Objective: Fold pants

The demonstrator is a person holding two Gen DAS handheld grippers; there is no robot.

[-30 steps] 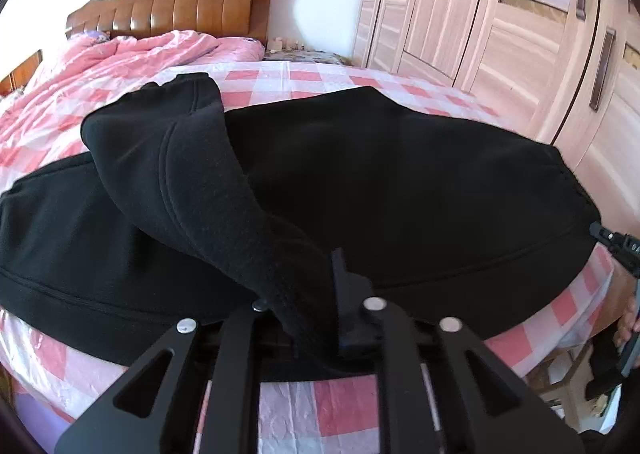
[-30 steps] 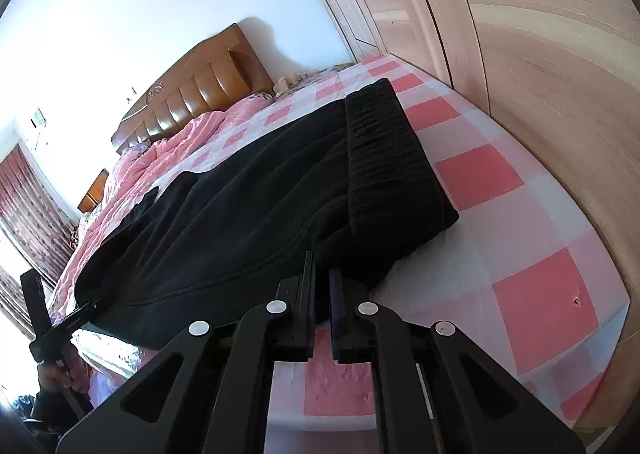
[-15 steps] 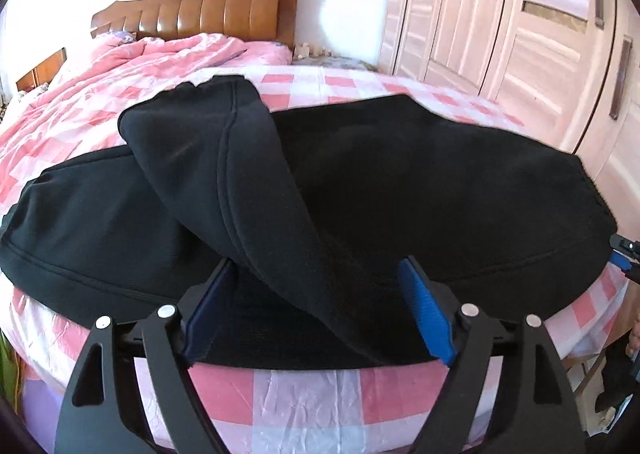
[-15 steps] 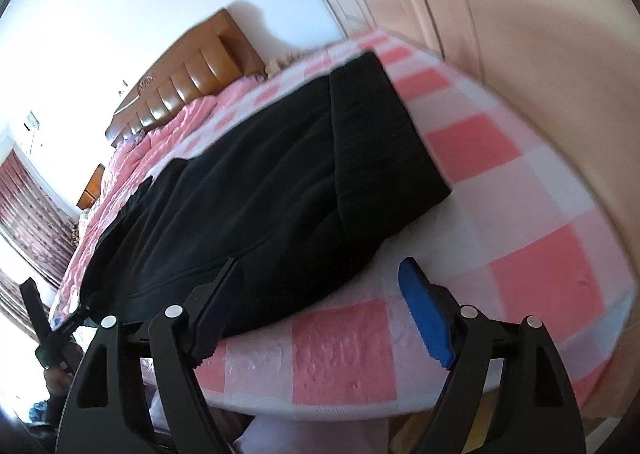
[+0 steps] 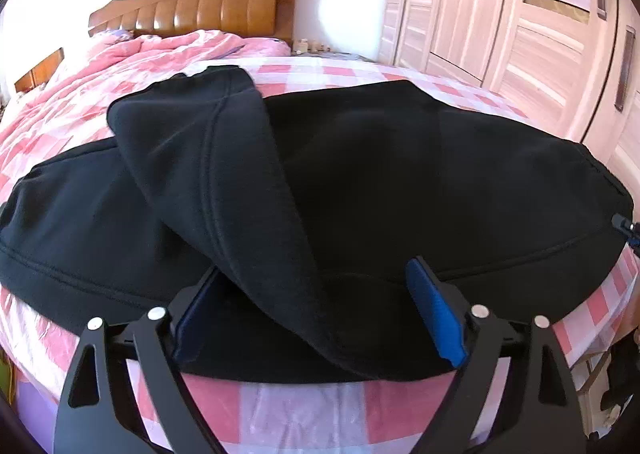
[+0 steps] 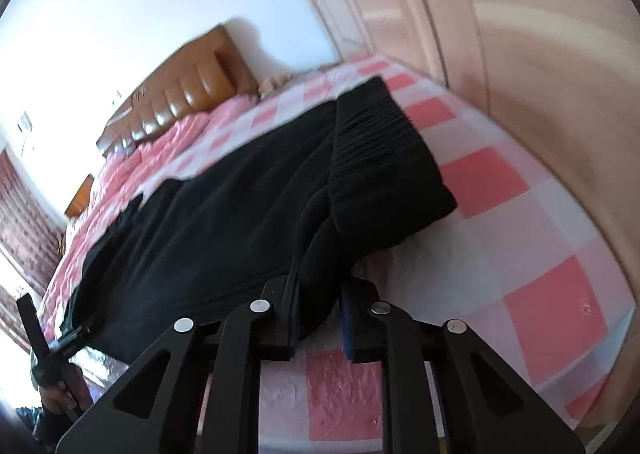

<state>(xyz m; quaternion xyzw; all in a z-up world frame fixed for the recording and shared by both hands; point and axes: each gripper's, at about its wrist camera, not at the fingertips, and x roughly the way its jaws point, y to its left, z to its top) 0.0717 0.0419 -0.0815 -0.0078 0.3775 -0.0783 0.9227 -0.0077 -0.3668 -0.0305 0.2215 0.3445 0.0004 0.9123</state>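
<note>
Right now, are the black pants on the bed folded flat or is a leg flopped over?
Partly folded: the black pants lie spread across the checked bed, with one leg flopped diagonally over the top, not flat.

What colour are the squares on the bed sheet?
Pink and white checks on the bed sheet, clearest in the right wrist view.

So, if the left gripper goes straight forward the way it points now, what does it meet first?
Most likely the black pants: the folded-over leg lies between the open left gripper fingers, directly ahead, though depth is unclear.
</note>
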